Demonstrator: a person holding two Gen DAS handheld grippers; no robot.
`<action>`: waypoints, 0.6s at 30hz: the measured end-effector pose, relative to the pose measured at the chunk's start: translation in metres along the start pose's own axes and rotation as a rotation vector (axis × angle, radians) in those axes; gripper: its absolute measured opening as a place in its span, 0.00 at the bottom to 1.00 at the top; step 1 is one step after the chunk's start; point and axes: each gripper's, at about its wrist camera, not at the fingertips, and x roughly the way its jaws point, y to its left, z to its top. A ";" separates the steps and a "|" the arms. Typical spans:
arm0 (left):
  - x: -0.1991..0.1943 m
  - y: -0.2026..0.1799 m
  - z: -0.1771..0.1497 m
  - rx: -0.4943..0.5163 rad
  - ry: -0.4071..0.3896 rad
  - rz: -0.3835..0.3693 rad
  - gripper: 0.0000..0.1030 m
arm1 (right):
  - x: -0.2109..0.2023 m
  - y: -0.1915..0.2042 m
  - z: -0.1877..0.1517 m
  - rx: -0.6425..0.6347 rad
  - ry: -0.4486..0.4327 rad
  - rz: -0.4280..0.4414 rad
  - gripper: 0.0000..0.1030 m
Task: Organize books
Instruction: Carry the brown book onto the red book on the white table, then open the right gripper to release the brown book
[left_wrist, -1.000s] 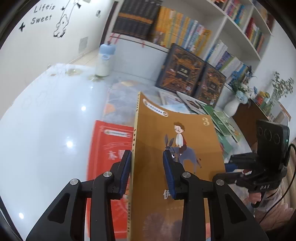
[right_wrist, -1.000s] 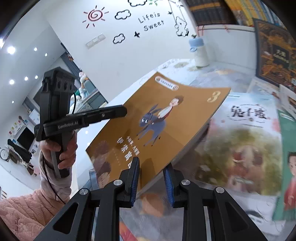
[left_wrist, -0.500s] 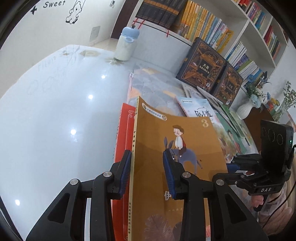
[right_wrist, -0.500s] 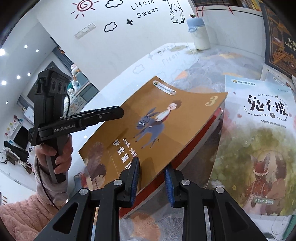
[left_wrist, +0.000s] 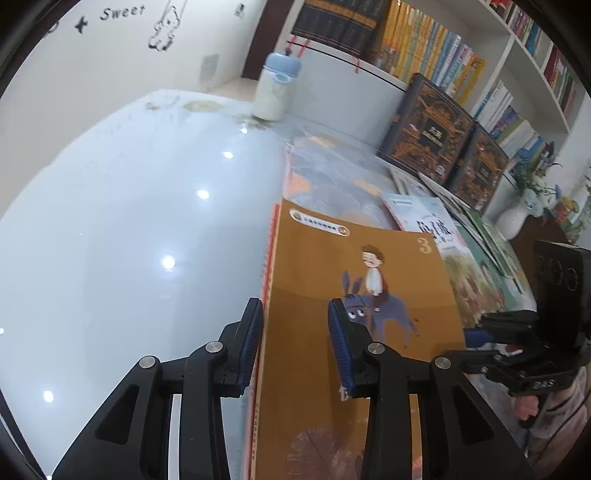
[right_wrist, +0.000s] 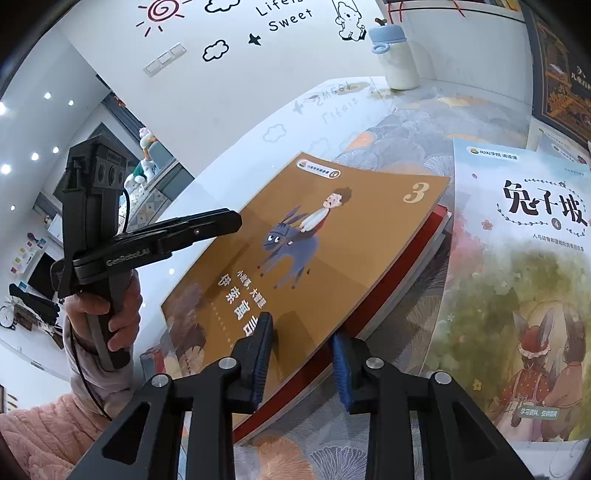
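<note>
Lying flat at the centre of both views, an orange-brown book with a boy riding a blue-grey donkey and a gold "3" on its cover rests on top of a red book, whose edge shows along the lower right side in the right wrist view. Both sit on a patterned mat spread over the glossy white bench.

The left tool straddles the spine edge of the orange-brown book at the bottom centre of its view; its jaws are opening, one blue pad just off the spine and the other over the cover, neither clearly pressing. The right tool straddles the opposite long edge of the two stacked books at the bottom centre of its view; its jaws are also opening, with the book edges between the pads and a gap showing. A hand in a pink fuzzy sleeve grips the left tool's handle at the left of the right wrist view.

Just right of the stack lies a pale green book with two rabbits and a "4". Farther back, in the upper right of the left wrist view, two dark ornate boxed books lean against a white bookshelf full of spines. A white bottle with a blue lid stands at the bench's far edge, near a wall with black decals.
</note>
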 end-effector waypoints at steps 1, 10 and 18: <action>0.000 0.002 0.000 -0.006 -0.003 0.014 0.33 | 0.001 0.001 0.000 -0.005 0.002 -0.004 0.30; -0.002 0.007 -0.005 -0.014 0.002 0.095 0.33 | -0.006 0.015 -0.001 -0.071 0.008 -0.082 0.69; -0.023 -0.012 -0.003 -0.008 -0.041 0.085 0.33 | -0.029 0.006 -0.017 -0.065 0.012 -0.102 0.69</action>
